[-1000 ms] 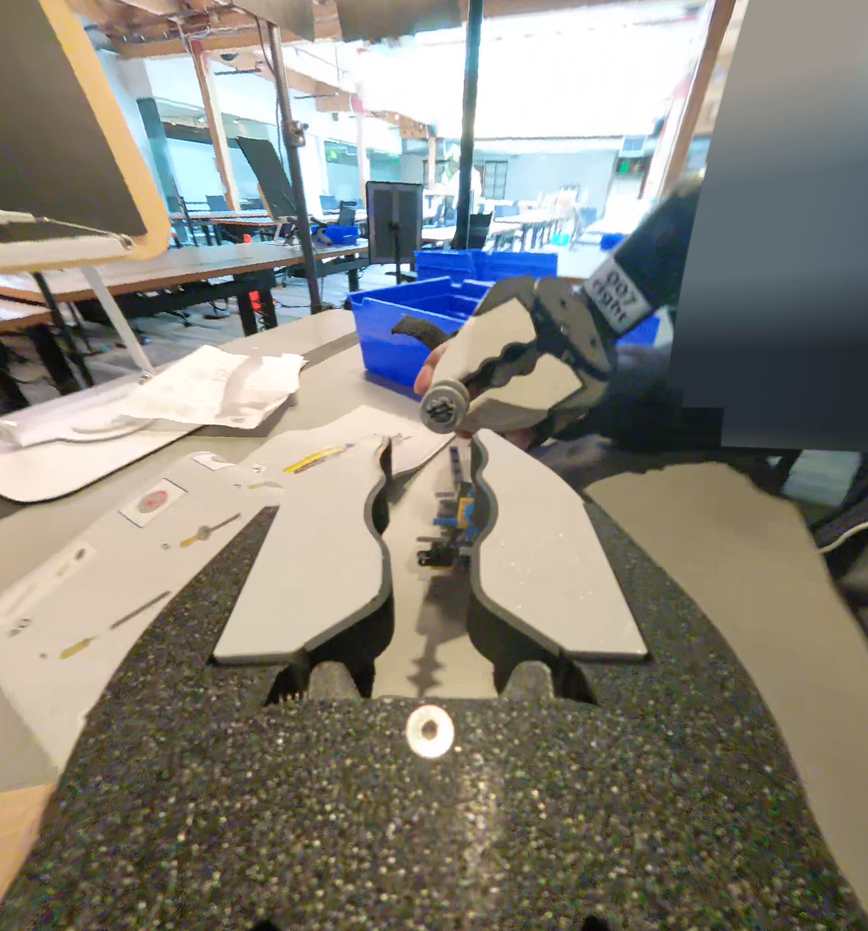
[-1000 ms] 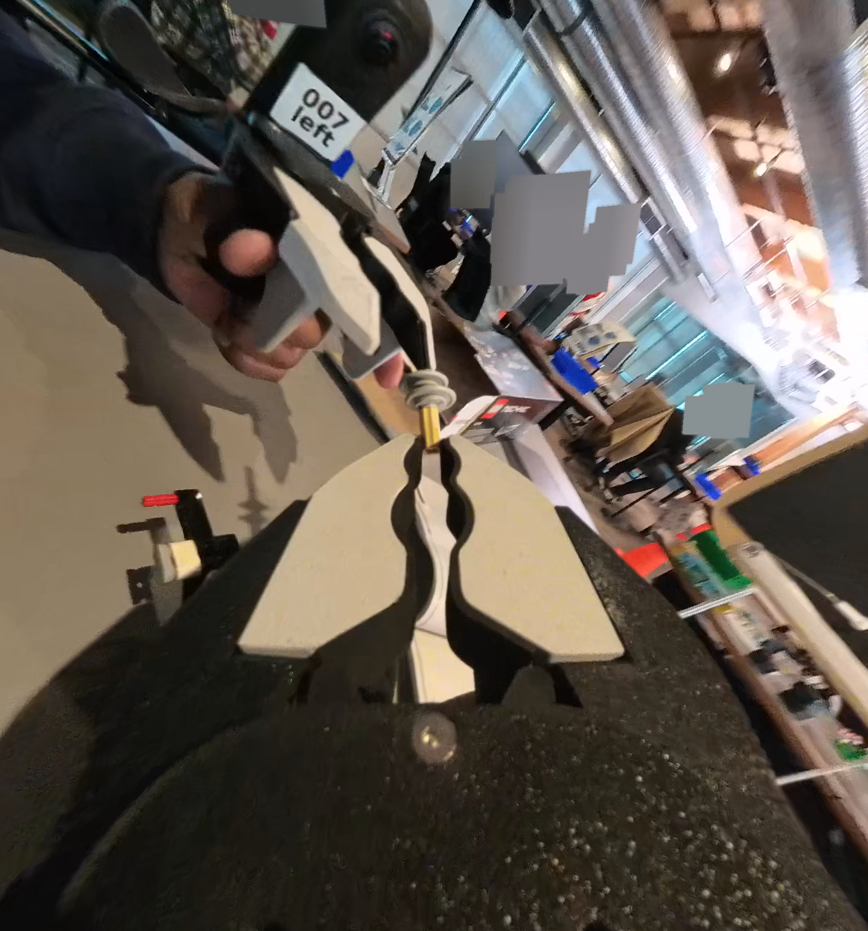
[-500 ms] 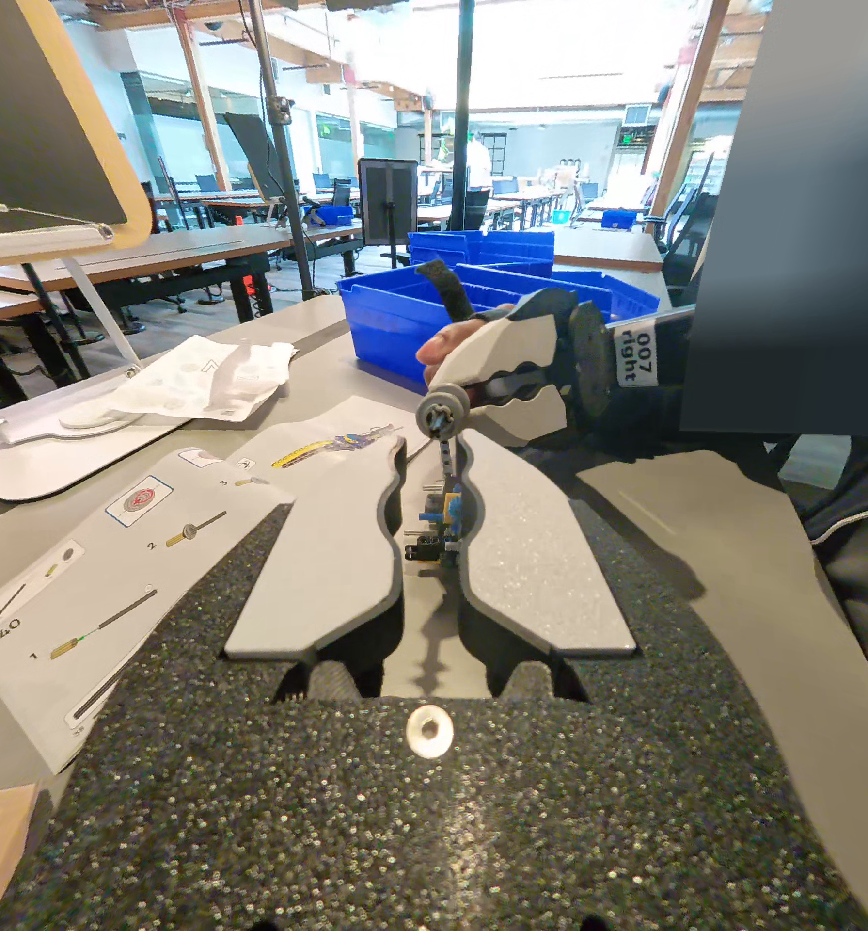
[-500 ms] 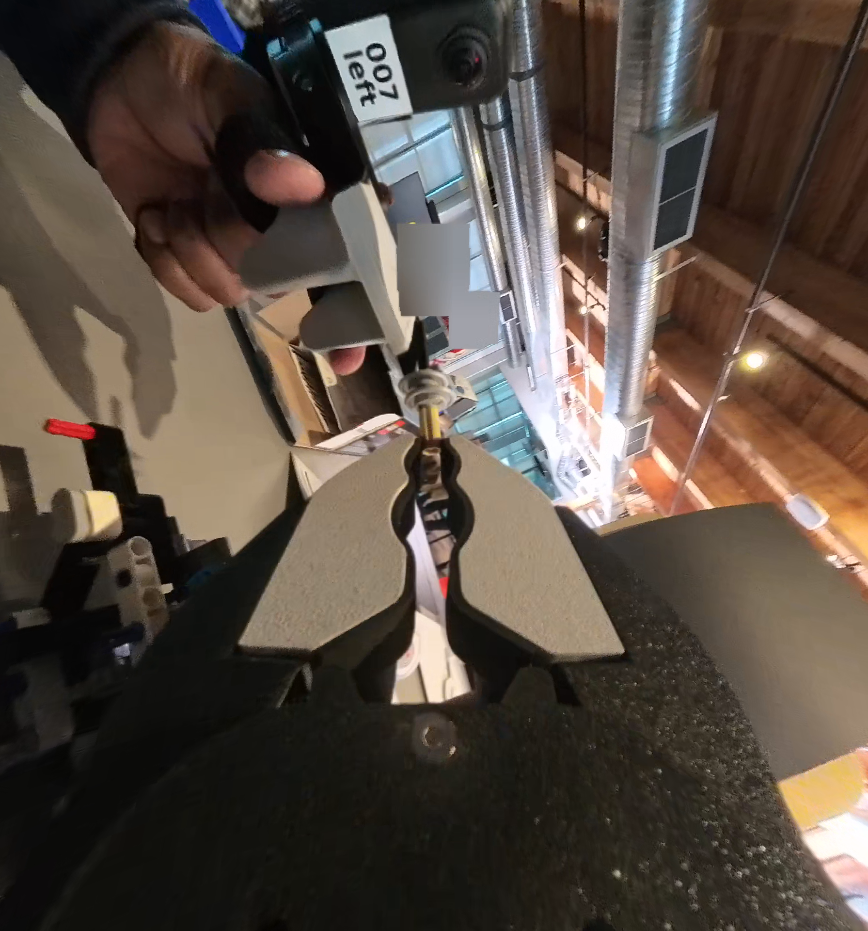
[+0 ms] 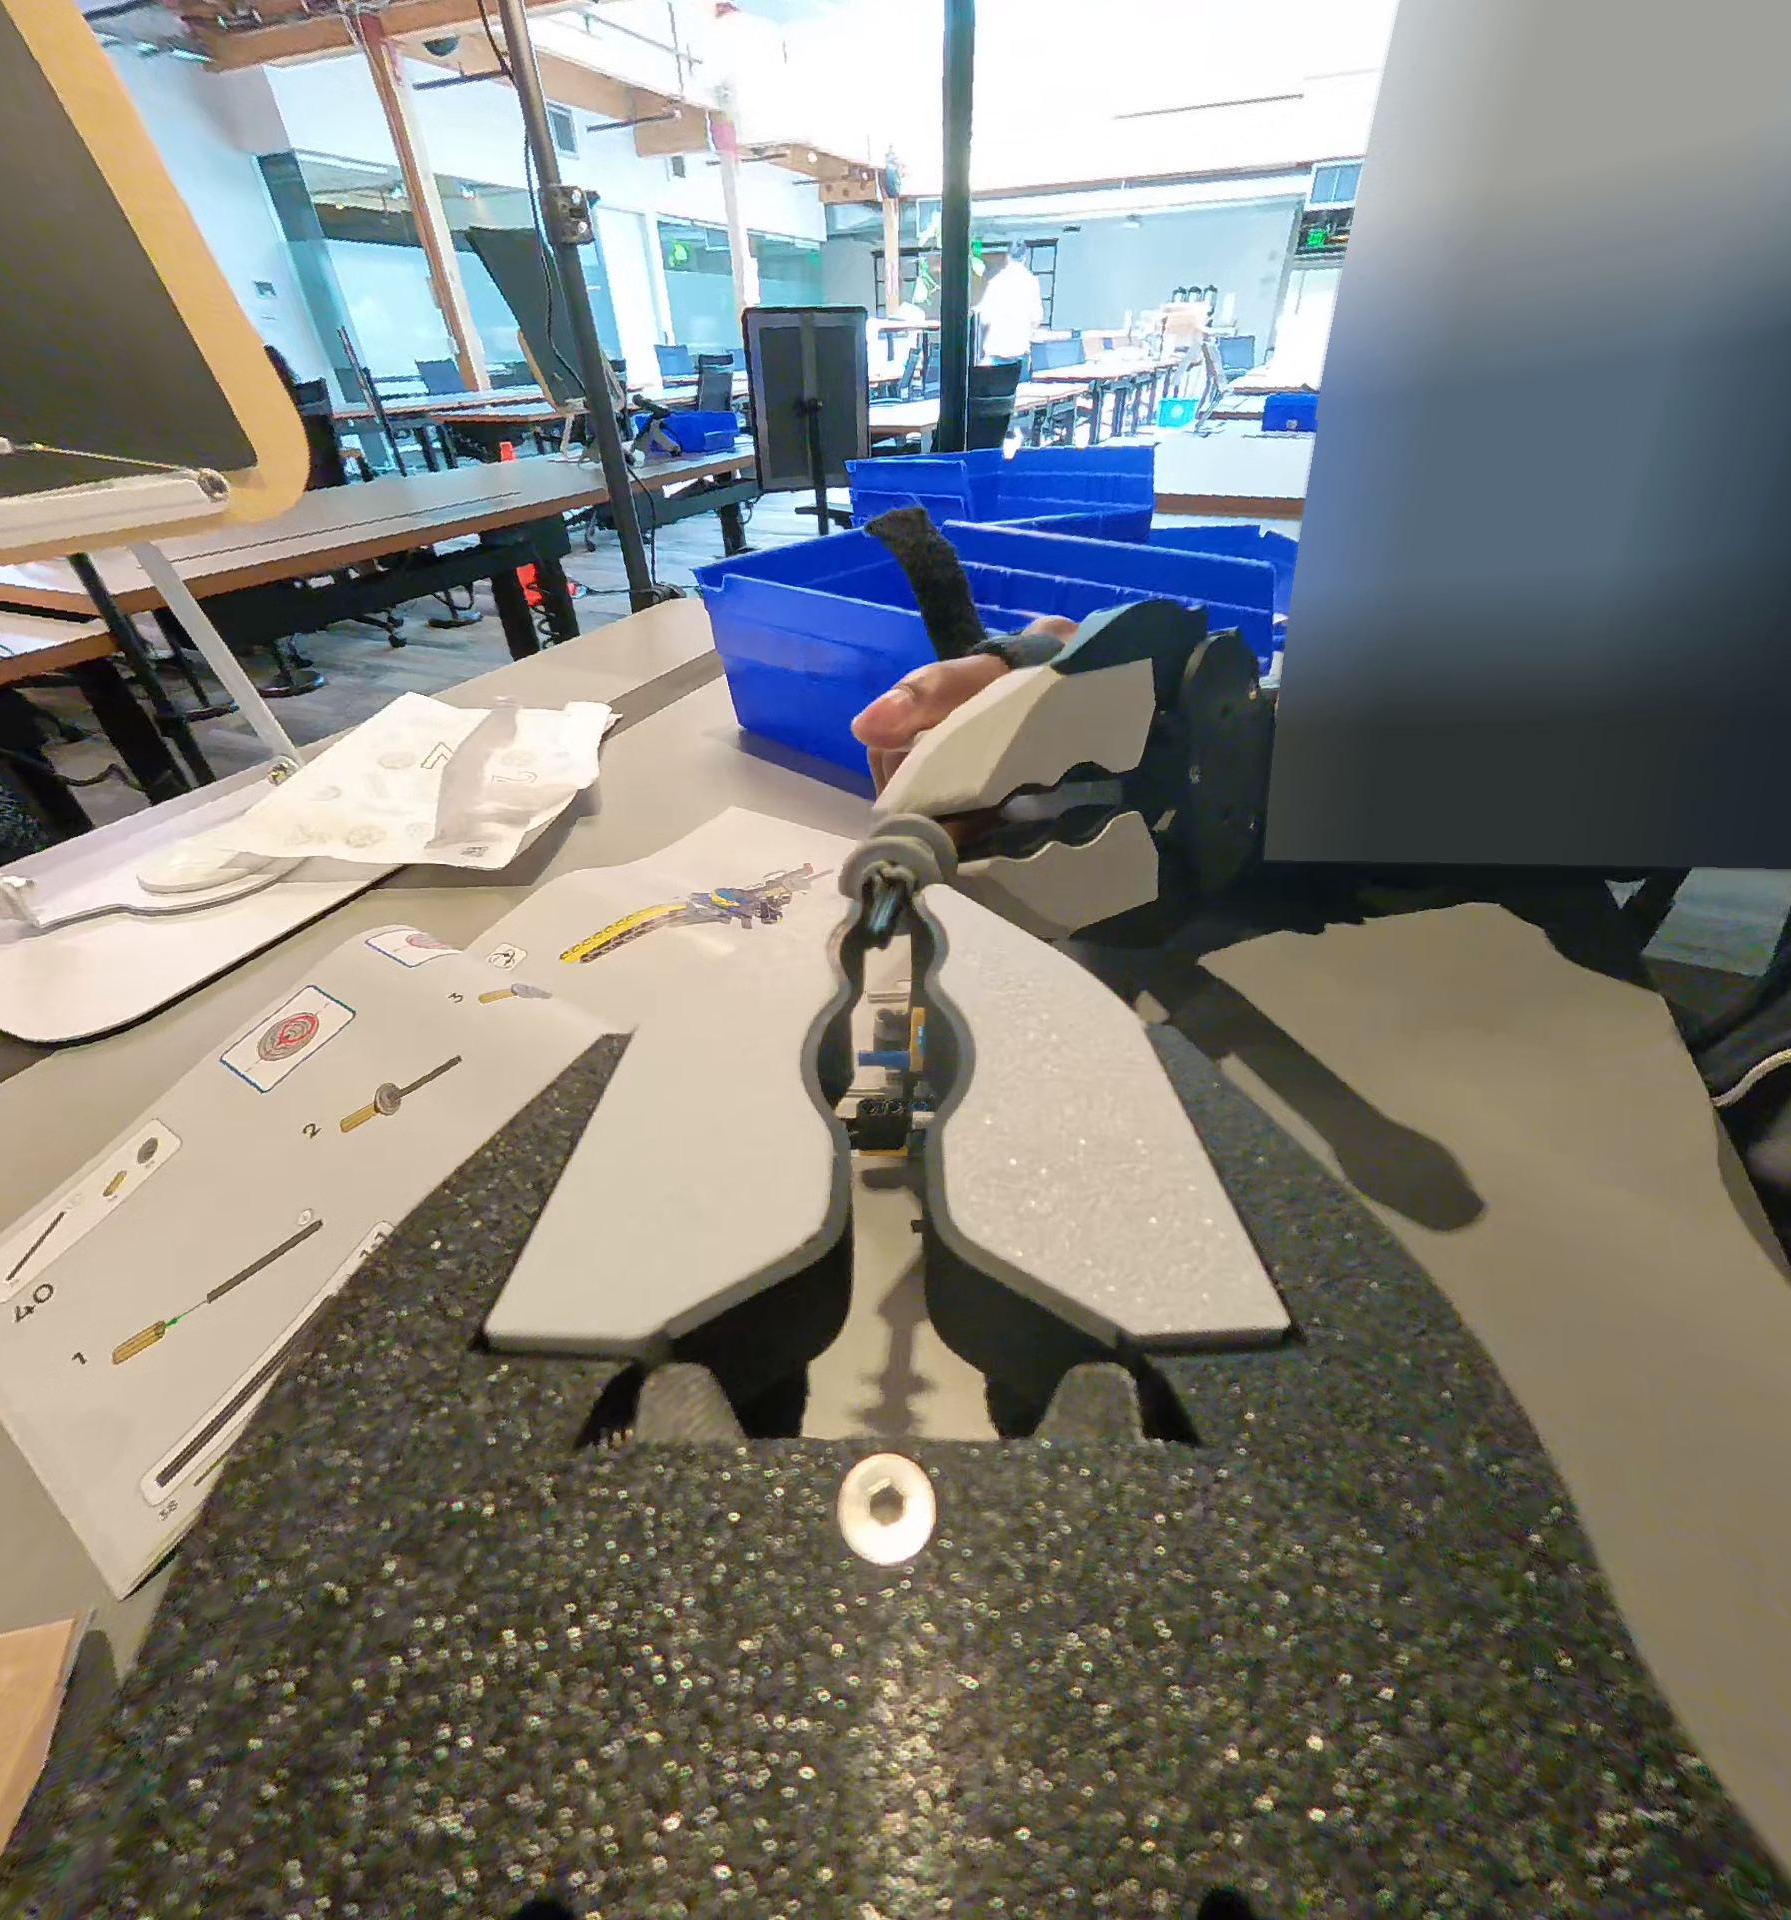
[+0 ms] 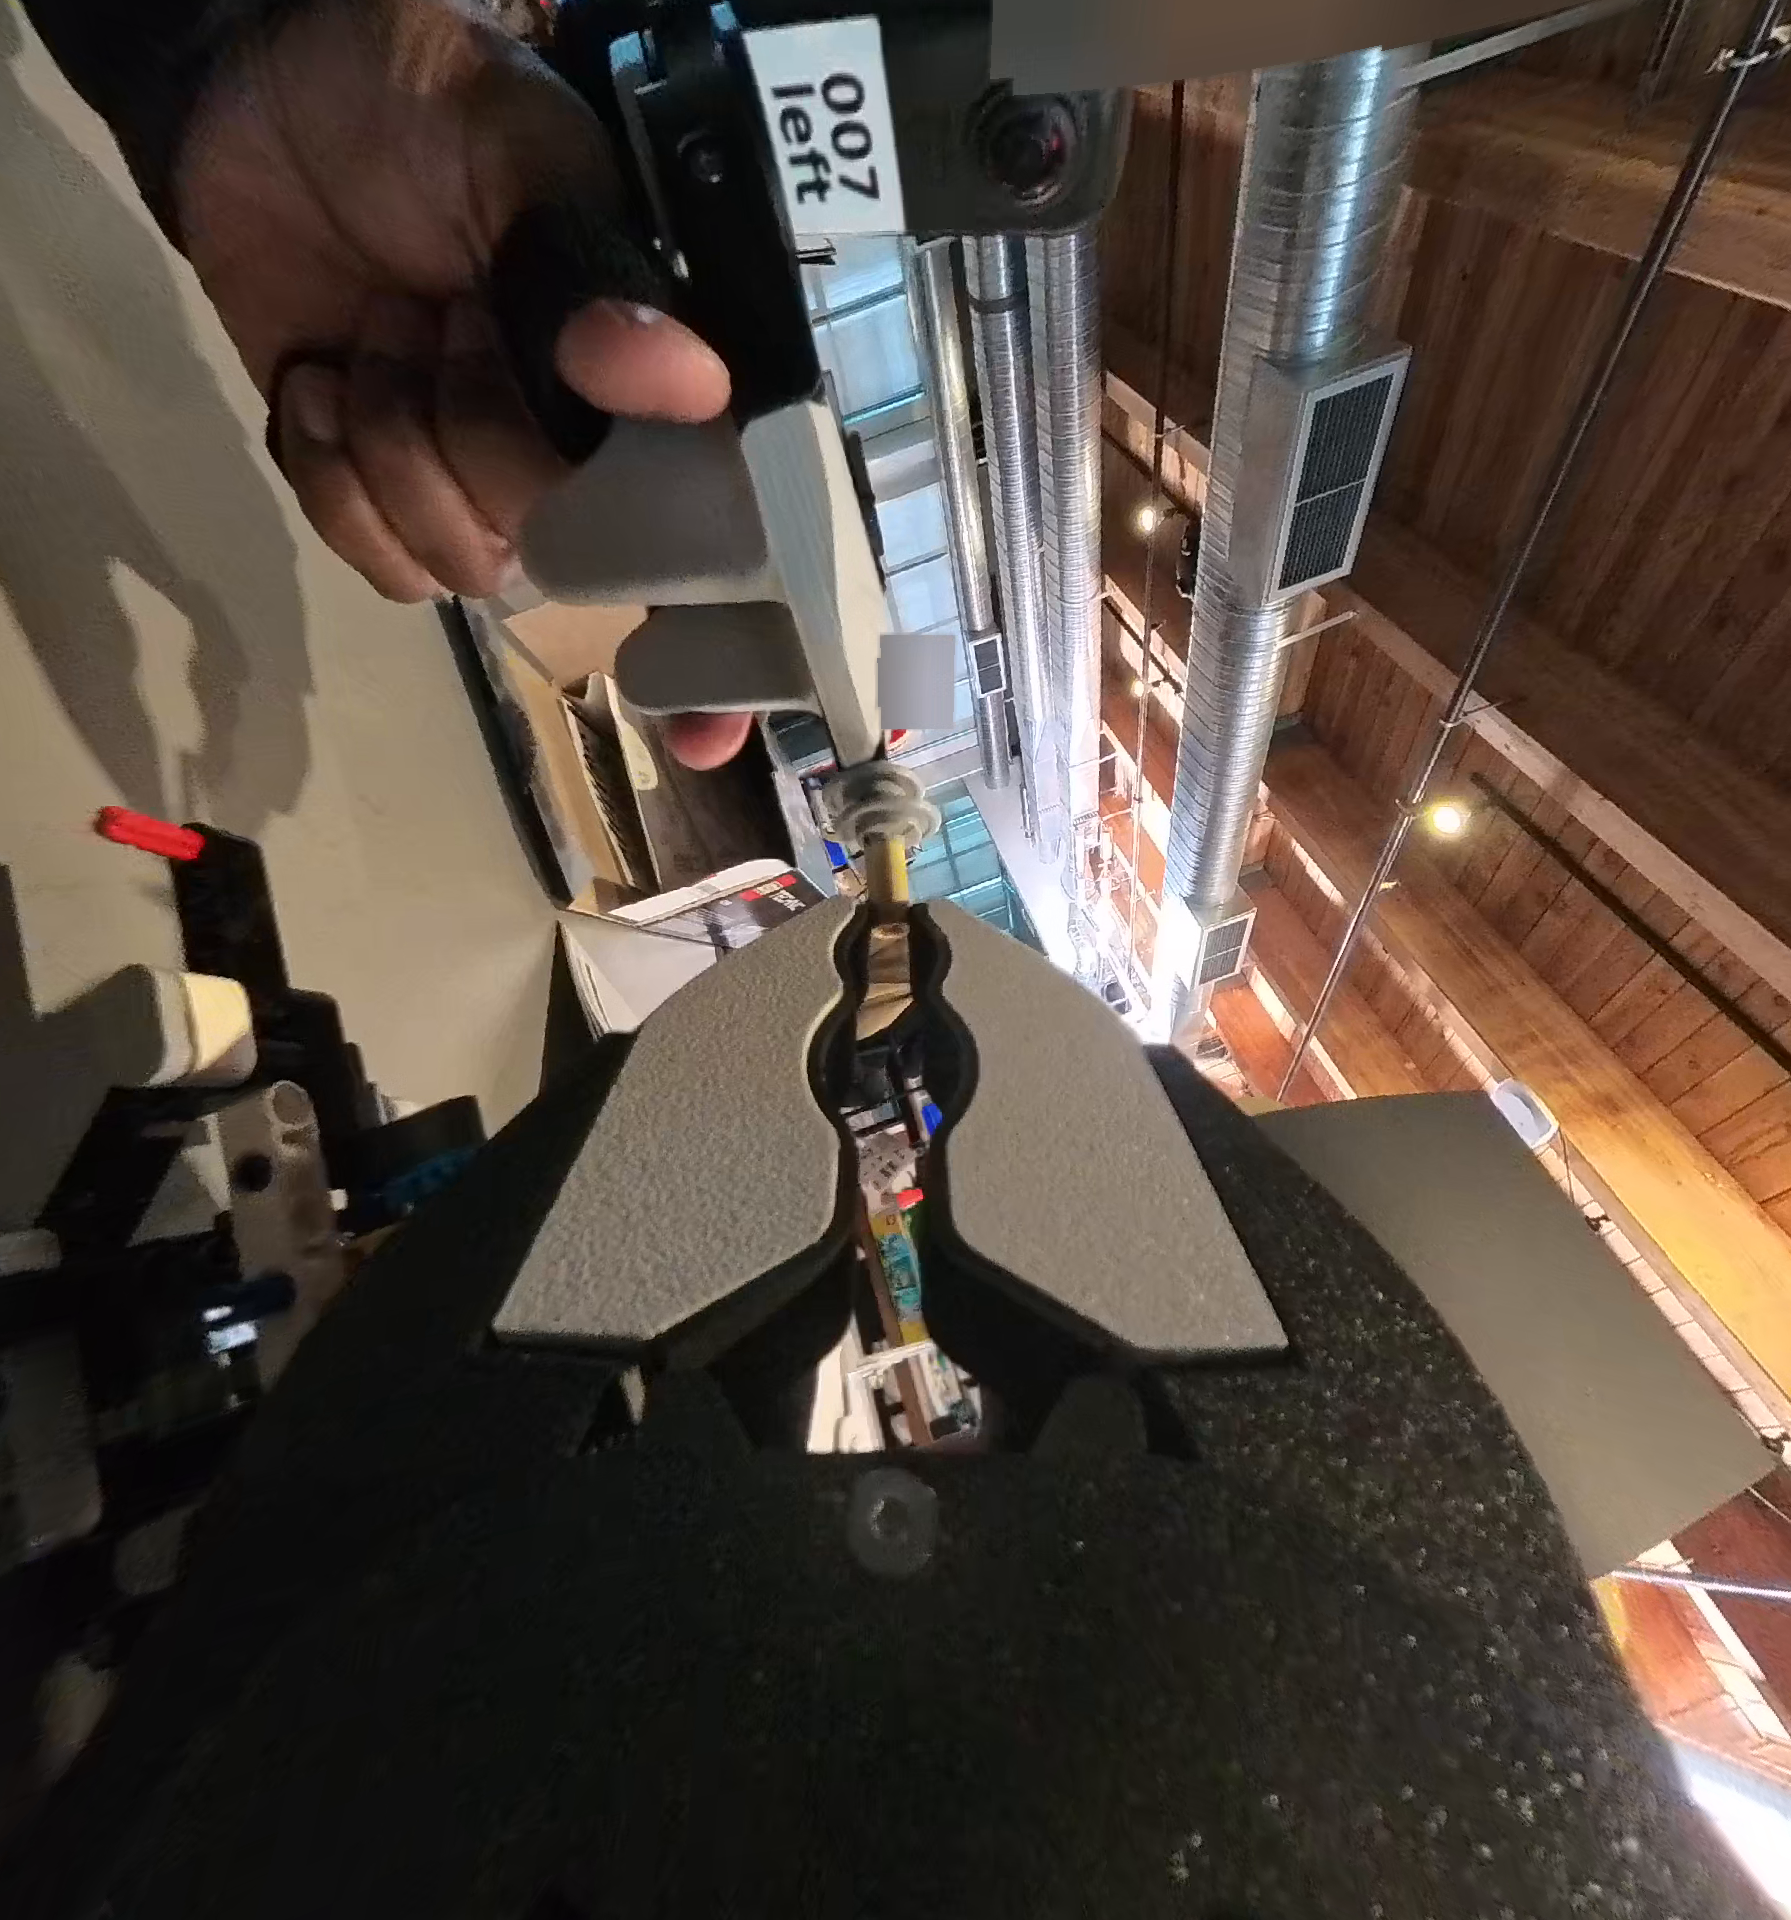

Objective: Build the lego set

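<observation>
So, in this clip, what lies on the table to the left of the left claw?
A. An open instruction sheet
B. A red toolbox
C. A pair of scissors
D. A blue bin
A: the left wrist view shows a printed instruction sheet spread flat on the grey table left of the left claw; the blue bin stands farther back.

A large open workspace holds rows of long desks (image 5: pixel 434 520) and office chairs (image 5: pixel 709 379) beyond the grey table (image 5: pixel 1473 1091). Glass walls (image 5: pixel 371 281) let in bright daylight. Overhead, silver ducts (image 6: pixel 1275 436) run under a wooden plank ceiling (image 6: pixel 1597 520) with small lamps (image 6: pixel 1447 819).
</observation>
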Action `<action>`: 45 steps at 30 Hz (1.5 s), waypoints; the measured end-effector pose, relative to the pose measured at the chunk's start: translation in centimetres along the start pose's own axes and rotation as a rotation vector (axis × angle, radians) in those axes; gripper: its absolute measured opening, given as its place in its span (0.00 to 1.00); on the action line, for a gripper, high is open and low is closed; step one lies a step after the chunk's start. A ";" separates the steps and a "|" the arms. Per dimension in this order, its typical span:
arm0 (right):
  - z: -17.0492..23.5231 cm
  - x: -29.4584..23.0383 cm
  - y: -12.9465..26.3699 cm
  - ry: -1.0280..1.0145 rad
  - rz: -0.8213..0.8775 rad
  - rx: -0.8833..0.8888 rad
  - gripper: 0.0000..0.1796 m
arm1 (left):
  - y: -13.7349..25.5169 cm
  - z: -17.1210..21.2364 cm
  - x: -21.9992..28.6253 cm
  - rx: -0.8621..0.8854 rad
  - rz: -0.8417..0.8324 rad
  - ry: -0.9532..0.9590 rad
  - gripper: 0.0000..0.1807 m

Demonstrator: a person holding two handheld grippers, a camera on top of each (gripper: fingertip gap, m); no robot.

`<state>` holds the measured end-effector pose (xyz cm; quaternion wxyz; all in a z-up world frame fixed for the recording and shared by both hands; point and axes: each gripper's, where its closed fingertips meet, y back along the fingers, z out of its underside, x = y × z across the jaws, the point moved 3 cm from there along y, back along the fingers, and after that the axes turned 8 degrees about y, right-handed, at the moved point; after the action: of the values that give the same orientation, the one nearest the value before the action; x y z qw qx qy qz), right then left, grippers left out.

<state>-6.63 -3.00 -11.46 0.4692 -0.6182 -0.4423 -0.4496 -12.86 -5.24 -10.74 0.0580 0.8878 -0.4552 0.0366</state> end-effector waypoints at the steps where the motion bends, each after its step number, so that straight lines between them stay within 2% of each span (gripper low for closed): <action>1: 0.0 0.0 0.0 0.004 0.002 -0.002 0.03 | 0.0 0.0 0.0 0.002 -0.004 -0.004 0.05; 10: 0.2 0.0 0.0 0.027 0.012 -0.002 0.04 | 0.0 -0.1 0.3 0.016 -0.033 -0.073 0.02; 21: 0.6 -0.3 -0.2 0.001 0.005 -0.038 0.04 | -0.1 0.2 0.7 -0.002 -0.162 -0.372 0.02; 32: 0.7 -0.4 -0.3 -0.062 -0.046 -0.045 0.08 | -0.2 0.9 1.1 -0.031 -0.178 -0.578 0.02; 37: 0.3 -0.7 -0.3 -0.034 -0.061 -0.033 0.04 | -0.2 1.0 1.4 -0.029 -0.160 -0.619 0.02; 41: 0.3 -0.5 -0.3 -0.063 -0.053 -0.034 0.04 | -0.1 0.8 1.2 -0.002 -0.149 -0.558 0.04; 45: 1.2 0.6 -0.1 -0.106 0.010 -0.053 0.04 | 0.0 0.8 0.2 -0.007 -0.140 -0.458 0.17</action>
<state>-6.43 -1.77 -11.06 0.4309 -0.6555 -0.4516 -0.4252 -12.73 -5.48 -11.51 -0.0411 0.9021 -0.3939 -0.1715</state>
